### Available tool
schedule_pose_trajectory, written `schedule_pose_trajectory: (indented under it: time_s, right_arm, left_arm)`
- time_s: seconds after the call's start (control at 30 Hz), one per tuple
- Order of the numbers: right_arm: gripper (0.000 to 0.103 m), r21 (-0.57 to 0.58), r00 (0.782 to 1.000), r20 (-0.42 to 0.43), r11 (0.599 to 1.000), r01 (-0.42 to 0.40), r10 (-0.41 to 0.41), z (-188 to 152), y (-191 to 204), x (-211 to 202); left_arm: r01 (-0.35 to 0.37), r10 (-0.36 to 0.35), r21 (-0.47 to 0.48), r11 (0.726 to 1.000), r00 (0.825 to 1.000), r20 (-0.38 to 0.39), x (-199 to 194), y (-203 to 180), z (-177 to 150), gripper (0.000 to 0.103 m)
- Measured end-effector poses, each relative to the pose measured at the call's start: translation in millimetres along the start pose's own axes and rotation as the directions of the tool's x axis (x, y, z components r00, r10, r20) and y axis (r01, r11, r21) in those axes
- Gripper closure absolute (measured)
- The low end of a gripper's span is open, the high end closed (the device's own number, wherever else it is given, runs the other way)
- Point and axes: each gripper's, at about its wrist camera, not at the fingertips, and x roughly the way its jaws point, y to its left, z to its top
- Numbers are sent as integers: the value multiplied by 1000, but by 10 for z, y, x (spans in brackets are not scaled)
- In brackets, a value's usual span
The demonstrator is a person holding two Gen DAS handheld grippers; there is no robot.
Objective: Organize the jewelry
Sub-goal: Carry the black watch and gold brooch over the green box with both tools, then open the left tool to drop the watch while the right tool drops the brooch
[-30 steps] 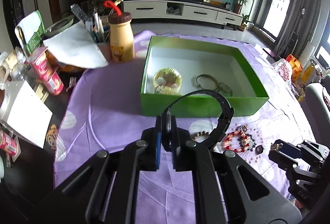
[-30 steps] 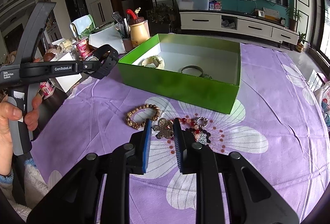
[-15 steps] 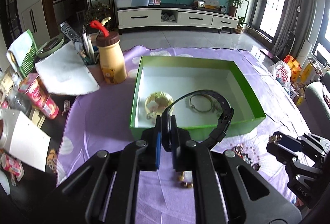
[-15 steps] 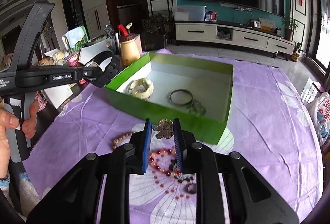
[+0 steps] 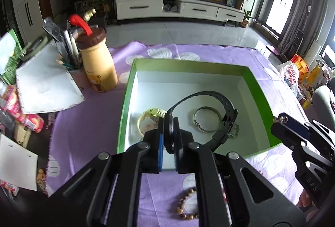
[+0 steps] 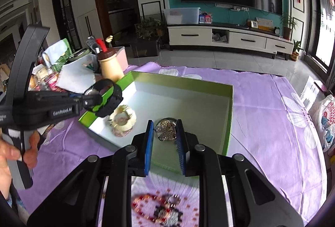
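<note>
My left gripper (image 5: 169,139) is shut on a black watch (image 5: 217,105) and holds it over the near left part of the green box (image 5: 259,89). My right gripper (image 6: 165,132) is shut on a silver flower brooch (image 6: 166,132) above the box's near wall (image 6: 229,122). Inside the box lie a cream bracelet (image 5: 146,120) and a metal bangle (image 5: 206,120). A wooden bead bracelet (image 5: 186,204) and a red bead bracelet (image 6: 146,206) lie on the purple cloth (image 6: 272,122) in front of the box.
A yellow bottle with a brown cap (image 5: 97,63), a pen holder (image 5: 69,53), papers (image 5: 46,84) and snack packs (image 5: 23,116) crowd the table's left side. A plastic bag (image 5: 290,76) lies at the right edge.
Both grippers have moved forward with their loads and now hang over the green box. The box looks nearer in both views.
</note>
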Motion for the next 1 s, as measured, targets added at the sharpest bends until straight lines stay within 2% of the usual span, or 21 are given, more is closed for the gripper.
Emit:
schedule_pose_trajectory:
  time_s: [0.3,0.57,0.63,0.73,0.8,0.9,1.0]
  right_arm:
    - [82,67,990,-139,998,12,-2,144,-182,649]
    - [82,82,978,-208,995,49,-31,226,-231,991]
    - [82,77,975,-216,995,66,-48,235,-242,1042]
    - [75,81,975,-214,993,82,-63,237,-263,1064]
    - [61,89,977,-203,992,85,-66,238,-301,1047]
    - [59,111,981,-183,991,80,-58,222,-359,961]
    - [59,124,987,-155,990,67,-48,201,-406,811]
  left_arm:
    - [-24,24,3,1000,994,-109,584,-19,99,96]
    - [-76,82,47,996,986,-148,926,-151,251,95]
    - [-82,88,49,995,984,-153,970,-168,268,90]
    - [-80,88,57,995,985,-146,962,-225,291,67]
    - [-88,97,74,993,987,-131,926,-247,290,59]
    - [-83,91,78,994,990,-107,822,-254,288,52]
    - [-77,83,77,994,994,-76,657,-245,260,40]
